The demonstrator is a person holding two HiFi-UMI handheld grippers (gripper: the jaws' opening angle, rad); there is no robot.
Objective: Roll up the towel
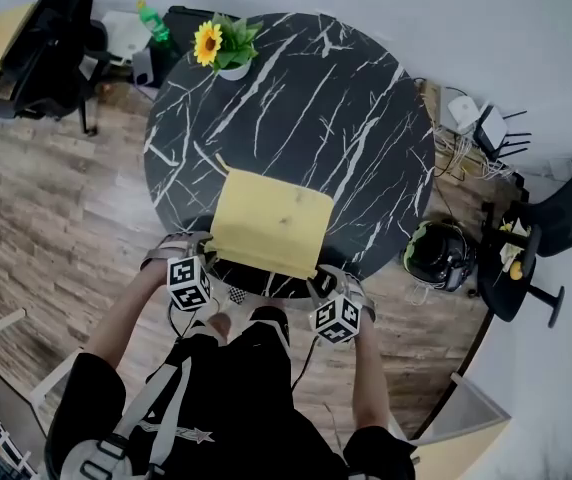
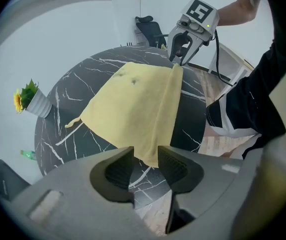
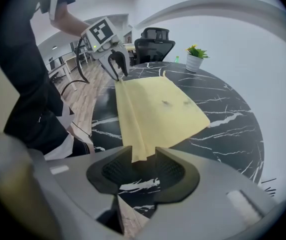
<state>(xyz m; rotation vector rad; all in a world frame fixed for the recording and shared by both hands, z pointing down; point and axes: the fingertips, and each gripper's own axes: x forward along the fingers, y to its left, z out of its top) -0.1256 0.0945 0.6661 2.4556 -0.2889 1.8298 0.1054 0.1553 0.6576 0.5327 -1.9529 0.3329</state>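
Both my tools are open. The left gripper (image 2: 145, 159) and right gripper (image 3: 144, 156) each have a near corner of the yellow towel (image 1: 271, 223) loose between the jaws, not pinched. The towel lies on the near side of the black table (image 1: 366, 98), its near edge folded over.

A pale yellow towel (image 1: 271, 223) is being supported flat by the round black marble table (image 1: 366, 118), close to its near rim. Its near edge is being seen folded over into a narrow band, with small dark specks on top.
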